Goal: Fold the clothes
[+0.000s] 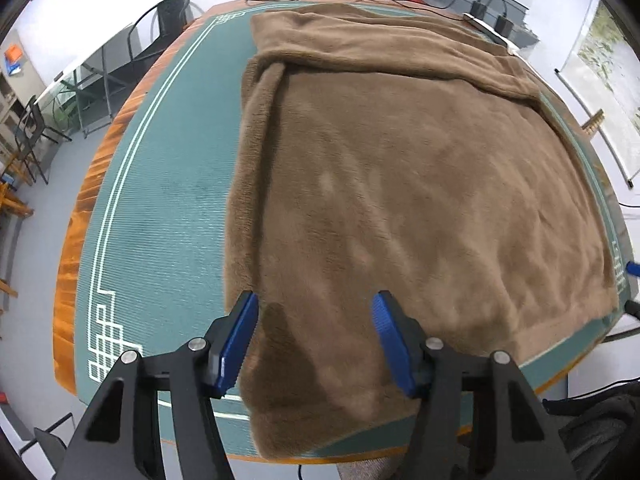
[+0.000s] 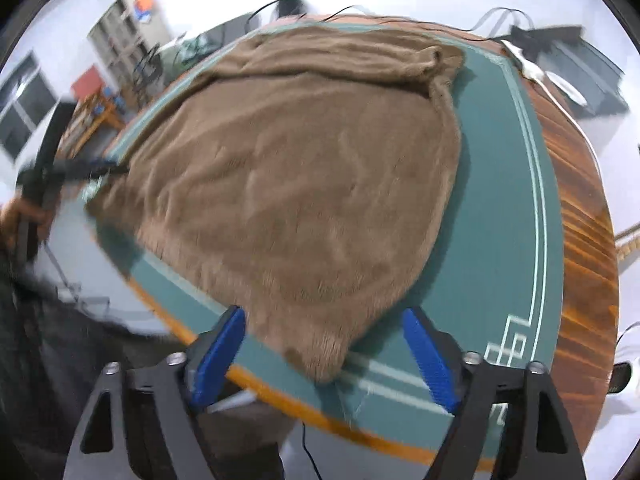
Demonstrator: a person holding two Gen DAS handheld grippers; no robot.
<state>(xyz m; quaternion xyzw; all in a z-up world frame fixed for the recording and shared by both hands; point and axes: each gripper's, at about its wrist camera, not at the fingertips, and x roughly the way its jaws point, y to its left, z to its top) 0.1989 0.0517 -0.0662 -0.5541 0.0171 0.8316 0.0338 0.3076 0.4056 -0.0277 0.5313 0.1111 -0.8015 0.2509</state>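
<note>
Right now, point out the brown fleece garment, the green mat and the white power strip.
brown fleece garment (image 1: pixel 400 200), left wrist view, middle of the flat body.
green mat with white border lines (image 1: pixel 172 200), left wrist view, bare area left of garment.
white power strip (image 1: pixel 486 28), left wrist view, its top face.

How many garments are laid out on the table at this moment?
1. A single brown fleece garment is spread over the green mat, its far part folded over and its near edge hanging past the table's front. Anything beneath it would be hidden.
</note>
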